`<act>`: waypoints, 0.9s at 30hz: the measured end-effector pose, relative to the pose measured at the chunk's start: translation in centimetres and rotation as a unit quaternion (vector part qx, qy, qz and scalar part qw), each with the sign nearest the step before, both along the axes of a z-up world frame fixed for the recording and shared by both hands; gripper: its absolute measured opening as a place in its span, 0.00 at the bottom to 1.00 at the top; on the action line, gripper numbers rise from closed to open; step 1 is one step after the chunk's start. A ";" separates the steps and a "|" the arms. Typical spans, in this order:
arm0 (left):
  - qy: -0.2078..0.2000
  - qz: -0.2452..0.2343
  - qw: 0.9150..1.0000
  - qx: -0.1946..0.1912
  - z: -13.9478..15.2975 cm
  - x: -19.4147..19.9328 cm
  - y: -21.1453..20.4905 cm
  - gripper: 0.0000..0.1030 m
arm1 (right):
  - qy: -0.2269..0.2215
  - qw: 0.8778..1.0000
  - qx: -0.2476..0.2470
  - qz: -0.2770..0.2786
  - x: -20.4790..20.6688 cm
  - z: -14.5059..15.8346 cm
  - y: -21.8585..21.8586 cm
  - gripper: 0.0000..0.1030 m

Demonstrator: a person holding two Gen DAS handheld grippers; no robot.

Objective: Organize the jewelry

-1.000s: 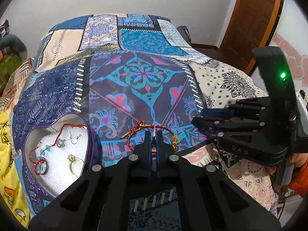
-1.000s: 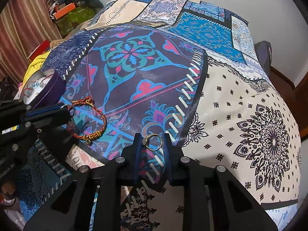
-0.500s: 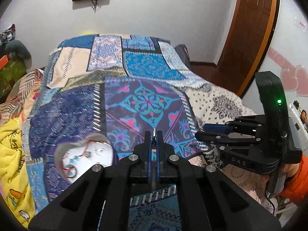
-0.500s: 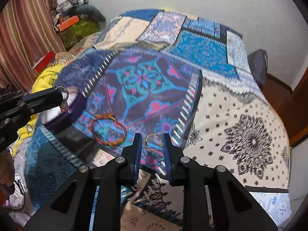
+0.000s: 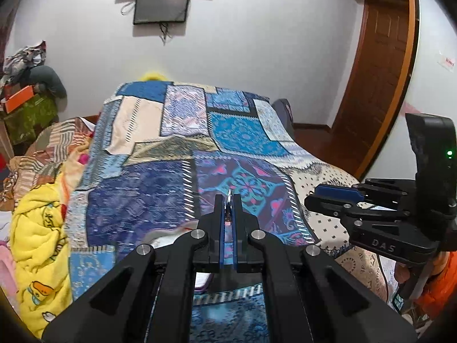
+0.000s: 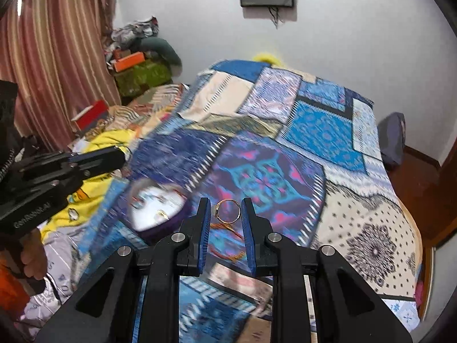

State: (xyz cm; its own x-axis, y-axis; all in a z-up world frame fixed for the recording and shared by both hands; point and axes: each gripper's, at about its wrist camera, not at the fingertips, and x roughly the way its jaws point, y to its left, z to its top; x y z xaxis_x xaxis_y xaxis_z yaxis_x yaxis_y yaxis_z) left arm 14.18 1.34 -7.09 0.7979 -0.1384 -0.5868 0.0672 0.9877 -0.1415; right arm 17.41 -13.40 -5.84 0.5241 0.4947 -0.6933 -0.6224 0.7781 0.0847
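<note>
A patchwork bedspread [image 5: 177, 188] of blue, purple and cream printed panels is covering the bed, with a crumpled yellow blanket [image 5: 40, 228] lying along its left edge and a dark screen [image 5: 161, 5] hanging on the white wall behind. Nothing is standing between either gripper and the bed.

The left gripper [image 5: 228, 200] is pressing its flat, blue-lined fingers together on a small silvery piece [image 5: 229, 197], seen edge-on; what kind of piece it is cannot be told. The right gripper [image 6: 227, 210] is clamping a thin gold ring [image 6: 227, 211] between its pads, the round hoop facing the camera.

Only the right wrist view is showing the heart-shaped box [image 6: 155, 208], purple-walled with a white padded lining and small blurred pieces inside, lying on the bedspread left of the ring, and a red-and-gold cord bracelet [image 6: 228, 240] below the fingers. The left wrist view is hiding most of that box behind its own fingers, but it is showing the wooden door [image 5: 380, 65].
</note>
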 end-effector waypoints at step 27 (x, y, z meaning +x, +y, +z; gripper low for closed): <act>0.048 0.023 0.998 -0.014 -4.3 -0.1 5.9 0.02 | 0.063 0.995 -0.001 0.081 0.3 -5.6 9.5 0.19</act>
State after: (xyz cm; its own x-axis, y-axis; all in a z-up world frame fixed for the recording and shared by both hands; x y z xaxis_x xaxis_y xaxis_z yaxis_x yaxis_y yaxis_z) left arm 14.09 7.23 -11.37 0.7444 -0.1200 -0.6568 0.0065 0.9850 -0.1726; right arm 17.75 -3.95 -11.45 0.3456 0.5646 -0.7495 -0.7247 0.6680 0.1690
